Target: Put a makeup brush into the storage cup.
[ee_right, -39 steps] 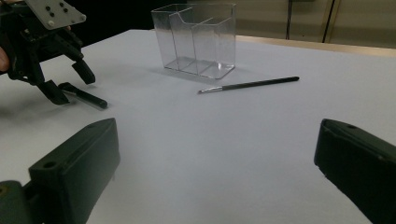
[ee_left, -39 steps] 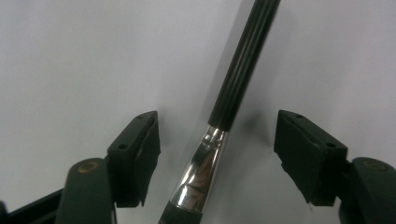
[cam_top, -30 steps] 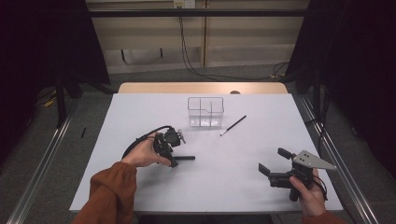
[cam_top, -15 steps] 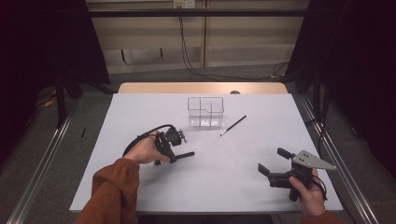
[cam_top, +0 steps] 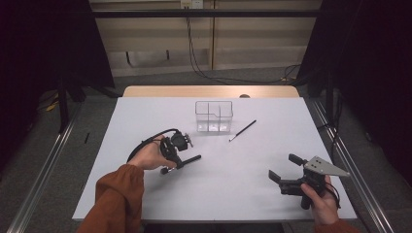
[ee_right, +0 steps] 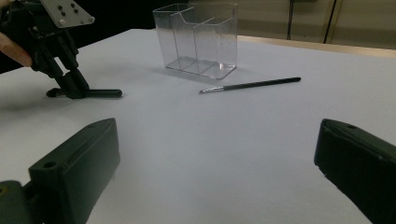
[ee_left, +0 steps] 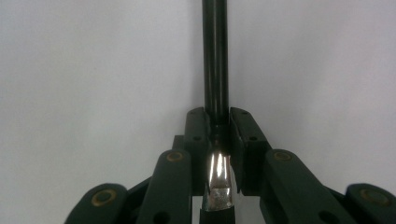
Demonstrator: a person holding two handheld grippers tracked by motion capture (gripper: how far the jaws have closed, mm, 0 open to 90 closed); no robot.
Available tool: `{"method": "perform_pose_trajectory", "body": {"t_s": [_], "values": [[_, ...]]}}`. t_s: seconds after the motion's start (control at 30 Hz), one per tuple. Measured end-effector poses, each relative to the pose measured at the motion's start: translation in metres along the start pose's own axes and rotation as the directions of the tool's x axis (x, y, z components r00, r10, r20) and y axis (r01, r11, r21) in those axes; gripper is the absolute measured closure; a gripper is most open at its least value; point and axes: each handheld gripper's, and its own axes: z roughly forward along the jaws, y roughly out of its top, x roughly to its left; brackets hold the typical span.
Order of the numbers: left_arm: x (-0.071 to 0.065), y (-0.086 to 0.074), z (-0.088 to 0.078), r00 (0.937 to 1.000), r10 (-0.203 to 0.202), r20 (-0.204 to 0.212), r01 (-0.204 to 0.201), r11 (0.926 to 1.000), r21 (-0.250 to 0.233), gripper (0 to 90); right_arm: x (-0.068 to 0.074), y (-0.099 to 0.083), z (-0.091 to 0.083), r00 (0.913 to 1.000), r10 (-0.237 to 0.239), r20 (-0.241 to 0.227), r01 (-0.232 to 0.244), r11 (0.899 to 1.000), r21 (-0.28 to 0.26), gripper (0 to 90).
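Black brush clenched in left tool | tip cut off | right tool released

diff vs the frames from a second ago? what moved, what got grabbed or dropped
The left gripper has just closed its jaws onto the black brush lying on the table; it now pinches it by the metal ferrule. Unchanged: the right gripper open and holding nothing, the clear organizer, and the thin brush beside it.
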Motion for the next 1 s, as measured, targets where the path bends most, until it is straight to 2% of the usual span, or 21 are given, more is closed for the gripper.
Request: {"method": "perform_pose_trajectory", "body": {"t_s": [0.07,0.1,0.17,0.23,0.43,0.5,0.53,0.6,0.63,0.67,0.73,0.77,0.8,0.87,0.9,0.93,1.0], "values": [[0.000,-0.001,0.000,1.0000,0.000,-0.009,0.000,1.0000,-0.005,78.2,0.000,0.000,0.000,1.0000,0.000,0.001,0.000,1.000,0.000,0.0],[-0.001,-0.001,0.000,0.9999,-0.016,-0.003,0.016,0.9998,-0.015,78.2,0.000,0.000,0.000,1.0000,0.001,0.002,-0.001,1.000,0.000,0.0],[0.001,-0.002,-0.001,0.9999,-0.013,0.004,0.013,0.9998,-0.013,78.3,0.000,0.000,0.000,1.0000,0.001,0.005,-0.001,1.000,0.000,0.0],[0.002,-0.004,-0.001,0.9991,-0.040,0.018,0.040,0.9986,-0.034,78.3,0.000,0.000,0.000,1.0000,0.001,0.004,-0.001,1.000,-0.003,0.0],[0.006,-0.011,-0.004,0.9953,-0.084,0.049,0.087,0.9939,-0.068,78.3,0.000,0.000,0.000,1.0000,0.002,0.003,-0.002,1.000,-0.003,0.0],[0.009,-0.015,-0.006,0.9941,-0.100,0.041,0.104,0.9909,-0.086,78.3,0.000,0.000,0.000,1.0000,0.002,0.004,-0.002,1.000,-0.003,0.0],[0.009,-0.017,-0.007,0.9913,-0.121,0.053,0.126,0.9859,-0.110,78.3,0.000,0.000,0.000,1.0000,0.001,0.004,-0.001,1.000,-0.003,0.0],[0.012,-0.021,-0.011,0.9887,-0.137,0.060,0.144,0.9805,-0.133,78.3,0.000,0.000,0.000,1.0000,0.002,0.004,-0.002,1.000,-0.003,0.0],[0.011,-0.023,-0.013,0.9862,-0.151,0.068,0.160,0.9745,-0.157,78.3,0.000,0.000,0.000,1.0000,0.001,0.004,-0.001,1.000,-0.002,0.0],[0.012,-0.024,-0.016,0.9850,-0.164,0.054,0.171,0.9687,-0.180,78.3,-0.001,0.000,0.000,1.0000,0.000,0.005,0.000,1.000,-0.001,0.0],[0.013,-0.027,-0.022,0.9829,-0.175,0.056,0.183,0.9600,-0.212,78.3,0.000,0.000,0.000,1.0000,0.002,0.008,-0.002,1.000,-0.002,0.0],[0.013,-0.028,-0.024,0.9802,-0.191,0.053,0.198,0.9526,-0.231,78.3,-0.001,0.000,0.000,1.0000,0.003,0.009,-0.003,1.000,-0.003,0.0],[0.013,-0.029,-0.026,0.9815,-0.185,0.049,0.192,0.9512,-0.242,78.3,-0.001,0.000,0.000,1.0000,0.000,0.009,0.000,1.000,-0.003,0.0],[0.012,-0.031,-0.029,0.9787,-0.199,0.052,0.205,0.9381,-0.279,78.3,-0.001,0.000,0.000,0.9999,0.004,0.009,-0.004,1.000,-0.005,0.0],[0.011,-0.032,-0.030,0.9759,-0.212,0.051,0.218,0.9274,-0.304,78.3,-0.001,0.000,0.000,1.0000,0.001,0.009,-0.001,1.000,-0.005,0.0],[0.010,-0.034,-0.032,0.9767,-0.209,0.047,0.213,0.9234,-0.319,78.3,-0.001,0.000,0.000,1.0000,0.002,0.008,-0.002,1.000,-0.005,0.0],[0.009,-0.037,-0.033,0.9747,-0.219,0.043,0.220,0.9066,-0.360,78.3,-0.001,0.000,0.000,1.0000,0.002,0.007,-0.002,1.000,-0.005,0.0]]}}
